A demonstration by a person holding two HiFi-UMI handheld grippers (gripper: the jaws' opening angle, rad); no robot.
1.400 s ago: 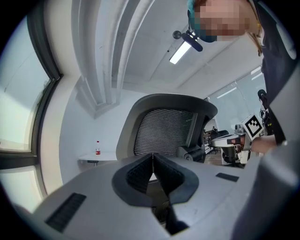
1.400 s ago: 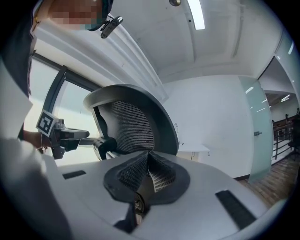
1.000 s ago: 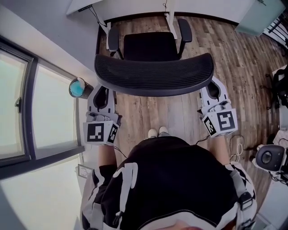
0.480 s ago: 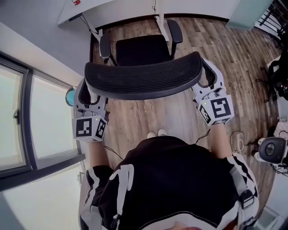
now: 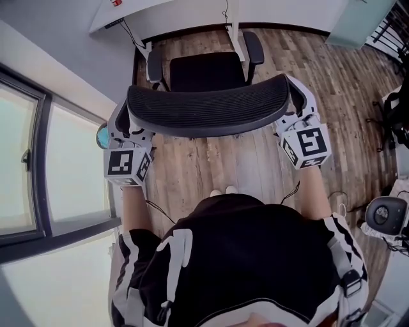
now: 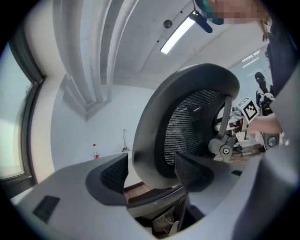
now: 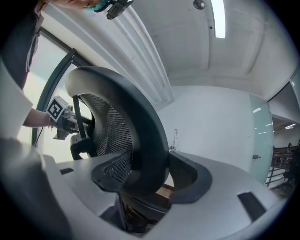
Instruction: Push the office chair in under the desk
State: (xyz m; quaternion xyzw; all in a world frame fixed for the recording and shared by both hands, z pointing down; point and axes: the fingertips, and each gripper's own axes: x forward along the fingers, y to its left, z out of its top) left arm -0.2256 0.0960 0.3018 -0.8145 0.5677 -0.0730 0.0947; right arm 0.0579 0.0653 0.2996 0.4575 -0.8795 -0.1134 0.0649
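The white bench (image 5: 179,11) runs along the far wall. The office chair (image 5: 208,70) stands square to it on the wooden floor, its seat and armrests close to the bench edge but, by my reckoning, not yet tucked under. The curved mesh backrest (image 5: 208,110) faces the person. The left tongs (image 5: 124,124) straddle its left end and the right tongs (image 5: 299,99) its right end. Both have just been opening and now gape wide, each with the backrest rim between the jaws but not clamped. To push well, I'd close both sets firmly on the rim, then press evenly from both ends. That should roll the chair straight, so the armrests clear the bench leg.
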